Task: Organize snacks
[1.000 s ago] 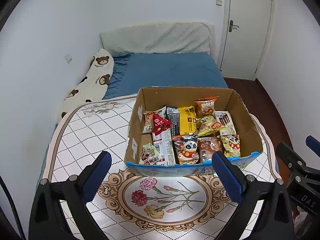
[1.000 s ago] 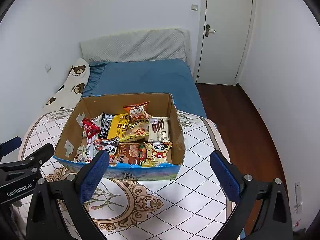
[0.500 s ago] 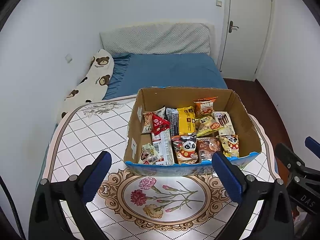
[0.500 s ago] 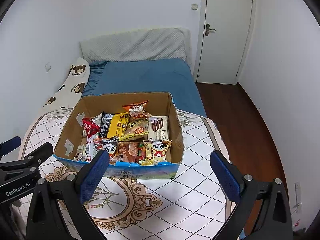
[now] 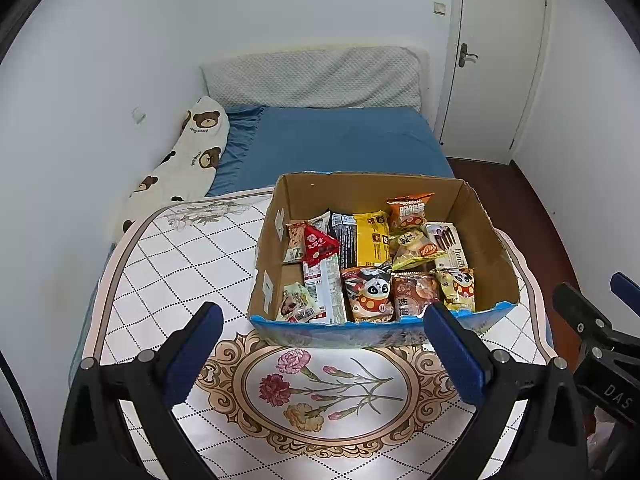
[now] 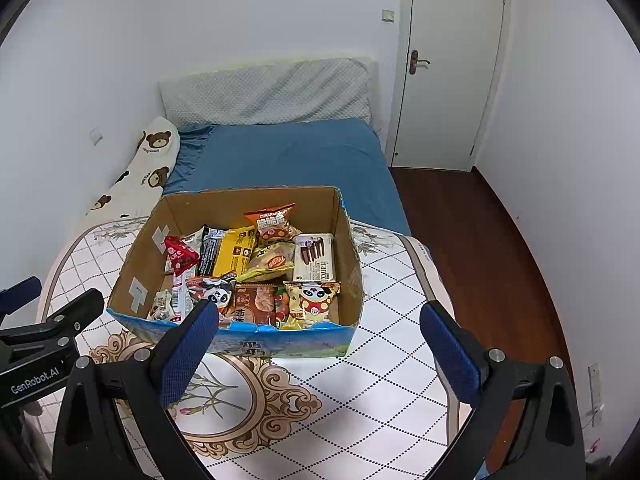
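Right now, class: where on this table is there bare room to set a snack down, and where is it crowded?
Free: the checked tablecloth left of the cardboard box, the flower medallion in front of it, and the strip on its right. Crowded: inside the box, snack packets overlap, leaving little floor bare. Both grippers hang with open jaws, holding nothing.

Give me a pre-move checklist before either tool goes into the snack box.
1. Left tool open and holding nothing: ok.
2. Right tool open and holding nothing: ok.
3. Cardboard box open at the top, nothing covering the snacks: ok.
4. Box fully on the table, not hanging over an edge: ok.
5. Snacks sorted: not ok; packets overlap, the red triangular packet lies on others.
6. Somewhere free to set snacks: ok, bare tablecloth lies left of the box.
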### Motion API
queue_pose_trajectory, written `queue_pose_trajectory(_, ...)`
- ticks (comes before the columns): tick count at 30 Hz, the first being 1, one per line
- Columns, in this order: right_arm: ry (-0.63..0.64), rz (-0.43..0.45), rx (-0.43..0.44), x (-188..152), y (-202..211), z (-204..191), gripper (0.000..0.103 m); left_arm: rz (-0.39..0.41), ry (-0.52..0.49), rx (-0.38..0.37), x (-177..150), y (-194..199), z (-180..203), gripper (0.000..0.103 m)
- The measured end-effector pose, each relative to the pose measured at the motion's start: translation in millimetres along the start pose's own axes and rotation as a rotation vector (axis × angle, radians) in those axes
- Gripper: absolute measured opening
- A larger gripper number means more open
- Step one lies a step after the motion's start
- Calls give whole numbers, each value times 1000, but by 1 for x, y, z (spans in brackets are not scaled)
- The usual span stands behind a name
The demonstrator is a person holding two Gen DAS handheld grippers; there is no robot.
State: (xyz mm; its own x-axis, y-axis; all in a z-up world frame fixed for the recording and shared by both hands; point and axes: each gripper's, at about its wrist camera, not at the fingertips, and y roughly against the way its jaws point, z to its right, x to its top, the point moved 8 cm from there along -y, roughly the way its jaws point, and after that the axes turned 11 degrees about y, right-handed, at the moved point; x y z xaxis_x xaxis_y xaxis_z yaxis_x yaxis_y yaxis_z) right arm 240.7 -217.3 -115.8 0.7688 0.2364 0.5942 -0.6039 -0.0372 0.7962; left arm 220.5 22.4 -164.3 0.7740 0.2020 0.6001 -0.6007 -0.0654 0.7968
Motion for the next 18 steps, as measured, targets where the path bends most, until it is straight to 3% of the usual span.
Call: queue_pose_trajectory(18,-3,-9,-6,-4,6,4,102,0,-6,5,-3,2,-1,103)
